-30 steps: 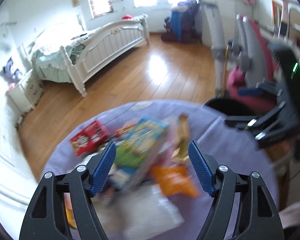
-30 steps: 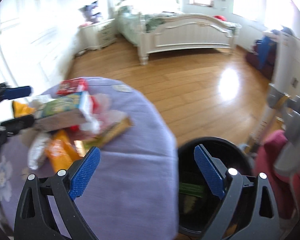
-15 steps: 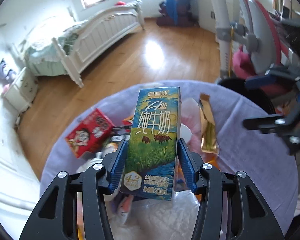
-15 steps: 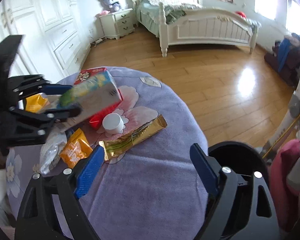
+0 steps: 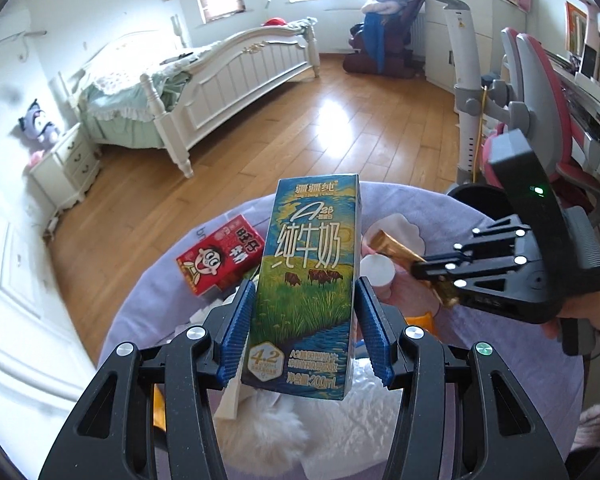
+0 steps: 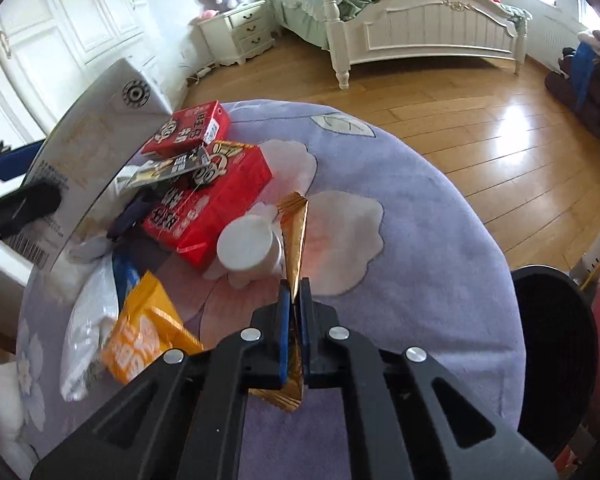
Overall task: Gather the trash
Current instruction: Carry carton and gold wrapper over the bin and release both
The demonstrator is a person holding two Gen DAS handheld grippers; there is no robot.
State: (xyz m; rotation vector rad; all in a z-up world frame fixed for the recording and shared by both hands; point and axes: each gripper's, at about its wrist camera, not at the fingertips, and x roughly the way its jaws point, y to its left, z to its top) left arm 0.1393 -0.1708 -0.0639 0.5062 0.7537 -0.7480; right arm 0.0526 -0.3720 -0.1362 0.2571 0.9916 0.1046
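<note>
My right claw [image 6: 295, 300] has just closed on the gold wrapper [image 6: 294, 236]; my left claw [image 5: 306, 320] grips the milk carton [image 5: 308, 276]. Lift both clear of the worktop [image 6: 420, 280], then swing toward the bin [image 6: 552, 352] at three o'clock without snagging the cup [image 6: 246, 246].

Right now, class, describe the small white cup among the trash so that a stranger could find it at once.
Start at the round table under the purple cloth, then find the litter heap on it. The white cup sits at the heap's edge, between the large red carton and the gold wrapper pinched in the right gripper. It is the only plain, round, unprinted item there.
</note>
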